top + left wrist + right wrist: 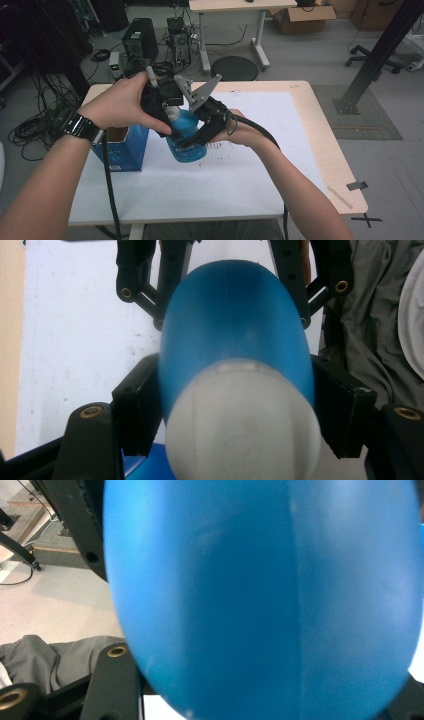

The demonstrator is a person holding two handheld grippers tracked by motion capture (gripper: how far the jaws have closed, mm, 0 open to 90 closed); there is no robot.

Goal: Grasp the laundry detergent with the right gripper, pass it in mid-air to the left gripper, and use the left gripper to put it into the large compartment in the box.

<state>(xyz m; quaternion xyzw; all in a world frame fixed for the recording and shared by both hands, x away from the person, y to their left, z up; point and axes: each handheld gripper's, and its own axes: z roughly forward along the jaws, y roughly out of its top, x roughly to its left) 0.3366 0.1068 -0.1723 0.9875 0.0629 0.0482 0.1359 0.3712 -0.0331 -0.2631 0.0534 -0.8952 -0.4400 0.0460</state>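
Note:
A blue bottle point(186, 141) with a white cap point(240, 425) is held above the white table point(225, 190), tilted. My left gripper point(161, 107) is shut on it just below the cap, its pads point(137, 415) pressing both sides of the blue body point(235, 325). My right gripper point(206, 125) is shut on the lower body from the right; its jaws flank the far end of the bottle point(230, 285) in the left gripper view. In the right gripper view the blue bottle point(260, 595) is close up, with my right gripper point(260, 685) around it.
An open blue cardboard box point(121, 150) stands on the table's left part, under my left wrist. Behind the table are a black round stool point(235, 67) and computer towers point(140, 40) among cables. A black slanted post point(377, 52) rises at the right.

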